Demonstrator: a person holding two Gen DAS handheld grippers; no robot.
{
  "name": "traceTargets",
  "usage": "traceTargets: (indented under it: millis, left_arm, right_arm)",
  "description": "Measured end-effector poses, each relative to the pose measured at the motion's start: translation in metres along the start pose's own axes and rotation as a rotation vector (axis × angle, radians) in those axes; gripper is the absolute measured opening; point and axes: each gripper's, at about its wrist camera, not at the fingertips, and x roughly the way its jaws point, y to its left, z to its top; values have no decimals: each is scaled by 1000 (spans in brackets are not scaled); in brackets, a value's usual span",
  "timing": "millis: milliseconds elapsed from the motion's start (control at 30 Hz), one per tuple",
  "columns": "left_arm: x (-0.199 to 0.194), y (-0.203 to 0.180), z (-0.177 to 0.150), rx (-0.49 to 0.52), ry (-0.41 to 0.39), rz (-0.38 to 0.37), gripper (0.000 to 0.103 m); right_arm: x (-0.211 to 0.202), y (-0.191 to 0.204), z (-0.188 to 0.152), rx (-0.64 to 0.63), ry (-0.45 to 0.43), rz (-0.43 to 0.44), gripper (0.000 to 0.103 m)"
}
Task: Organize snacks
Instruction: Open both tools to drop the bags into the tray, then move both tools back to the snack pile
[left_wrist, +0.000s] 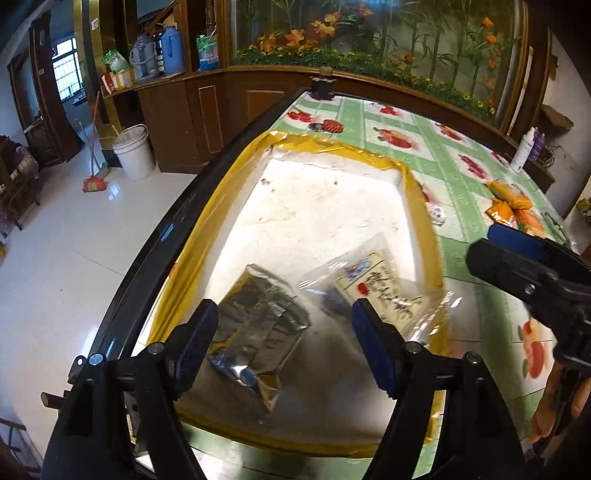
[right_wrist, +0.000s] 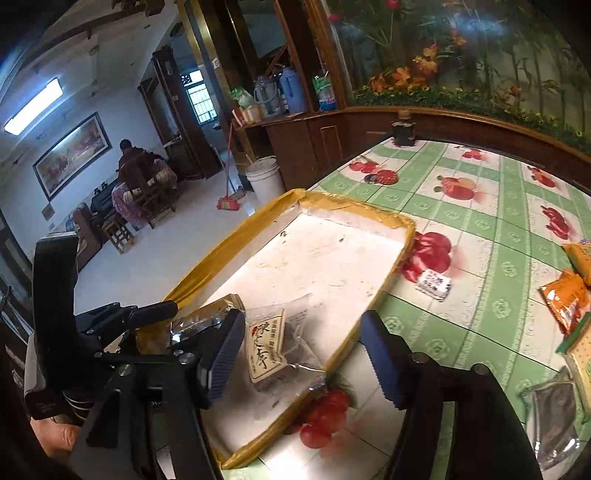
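Observation:
A shallow white tray with a yellow taped rim (left_wrist: 417, 192) (right_wrist: 404, 236) lies on the table. In it lie a silver foil snack packet (left_wrist: 258, 321) (right_wrist: 199, 321) and a clear packet with a cream label (left_wrist: 384, 288) (right_wrist: 267, 347). My left gripper (left_wrist: 284, 343) is open and empty, just above the foil packet. My right gripper (right_wrist: 303, 354) is open and empty, over the tray's near right edge by the clear packet; it also shows in the left wrist view (left_wrist: 517, 254). Orange snack packets (left_wrist: 509, 199) (right_wrist: 567, 295) and a small white wrapped snack (right_wrist: 433, 284) (left_wrist: 437, 214) lie outside the tray.
The table has a green checked cloth with fruit prints (right_wrist: 480, 206). A silver packet (right_wrist: 554, 421) lies at its right edge. A dark jar (right_wrist: 403, 133) stands at the far edge, a white bottle (left_wrist: 524, 149) at the far right. A white bucket (left_wrist: 133, 151) and broom stand on the floor.

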Motion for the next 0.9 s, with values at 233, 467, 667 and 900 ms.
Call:
traceTargets:
  millis: [233,467,667,900]
  left_arm:
    - [-14,-41,7,48,-25,-74,75]
    - [-17,-98,8,123,-22,-159,78]
    - [-8,-157,5,217,-6,-203,78]
    - [6,-201,4,265,43,-272,78]
  right_arm:
    - [-47,-49,-17,73,-48,-88,84]
    - [-89,-106,-49,169,-64,-192,84]
    - [-121,-145,-72,222,-73,-271,85]
    - [-141,-173,-94,237,-61,-341,85]
